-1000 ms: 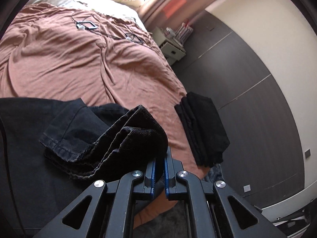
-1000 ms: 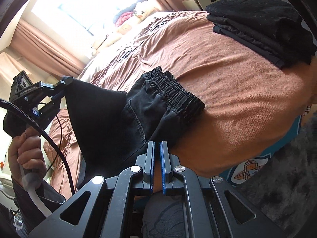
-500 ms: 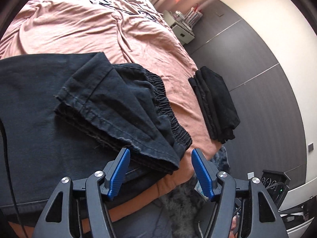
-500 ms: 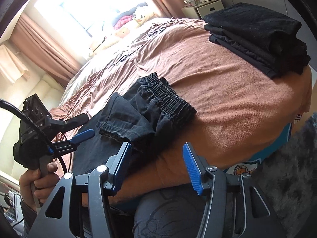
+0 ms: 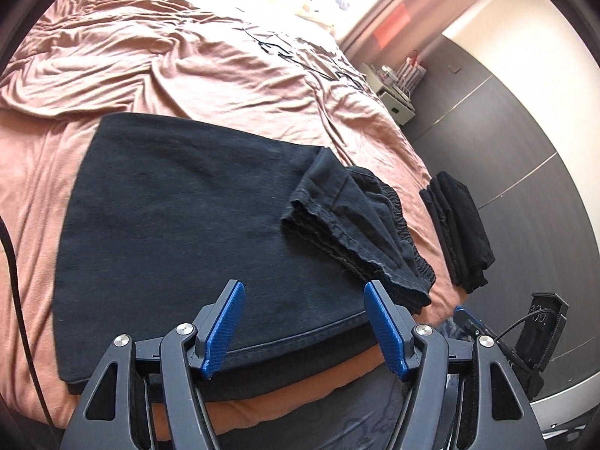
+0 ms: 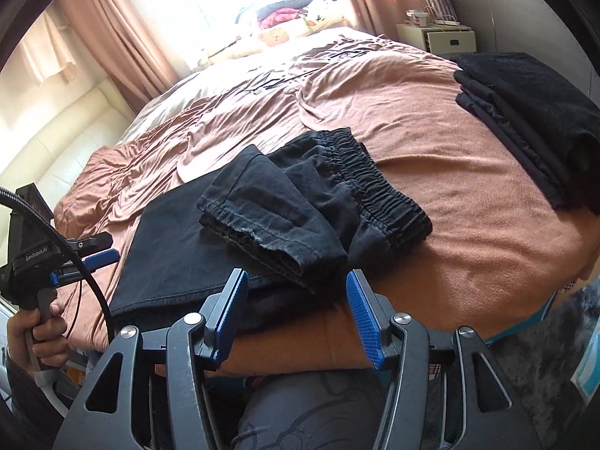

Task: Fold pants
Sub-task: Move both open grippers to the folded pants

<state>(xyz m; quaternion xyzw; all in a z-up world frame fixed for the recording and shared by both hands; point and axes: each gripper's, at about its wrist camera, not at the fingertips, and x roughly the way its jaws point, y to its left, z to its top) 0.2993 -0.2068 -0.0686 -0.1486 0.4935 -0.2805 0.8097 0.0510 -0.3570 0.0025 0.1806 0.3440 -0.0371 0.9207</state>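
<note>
The pants (image 5: pixel 180 232) lie flat on the bed (image 5: pixel 187 75) near its front edge, long axis running left to right in the left wrist view, already doubled: the hems (image 6: pixel 262 221) rest on top near the elastic waistband (image 6: pixel 378 191) at the right end, the fold at the left. Both grippers hover just off the near edge, their jaws having just opened, fingers wide apart and empty. The left gripper (image 5: pixel 303 332) faces the middle of the pants; the right gripper (image 6: pixel 296 317) faces the hem end and is nearer to it. Past the waistband is bare bed, then a stack (image 6: pixel 532 120) of folded dark clothes, well apart. Folding rightward has room; the near edge leaves little.
</note>
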